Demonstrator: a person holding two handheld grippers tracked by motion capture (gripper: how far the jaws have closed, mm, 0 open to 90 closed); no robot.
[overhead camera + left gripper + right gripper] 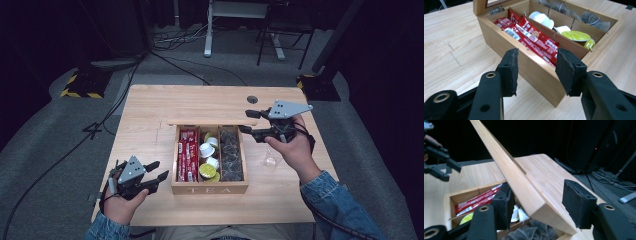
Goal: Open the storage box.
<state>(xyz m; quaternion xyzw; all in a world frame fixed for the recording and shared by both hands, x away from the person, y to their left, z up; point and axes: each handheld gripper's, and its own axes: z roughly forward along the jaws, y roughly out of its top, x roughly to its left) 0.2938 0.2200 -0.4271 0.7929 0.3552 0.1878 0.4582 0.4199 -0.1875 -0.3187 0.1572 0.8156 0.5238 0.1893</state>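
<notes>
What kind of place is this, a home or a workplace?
Probably a lab or studio set up for recording, not a home. The light wooden table stands on grey carpet amid black curtains, black cables run over the floor, and yellow-and-black striped stand bases sit beside it.

One wooden tea box (210, 189) with three compartments, one table (150, 130), two grippers (156, 176)

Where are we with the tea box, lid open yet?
Done: the lid of the tea box stands open, sachets and pods exposed. In hand: the right tool straddles the lid's edge, jaws not visibly pressing it. The left tool is open, empty, beside the box. Left: nothing taken out so far.
</notes>
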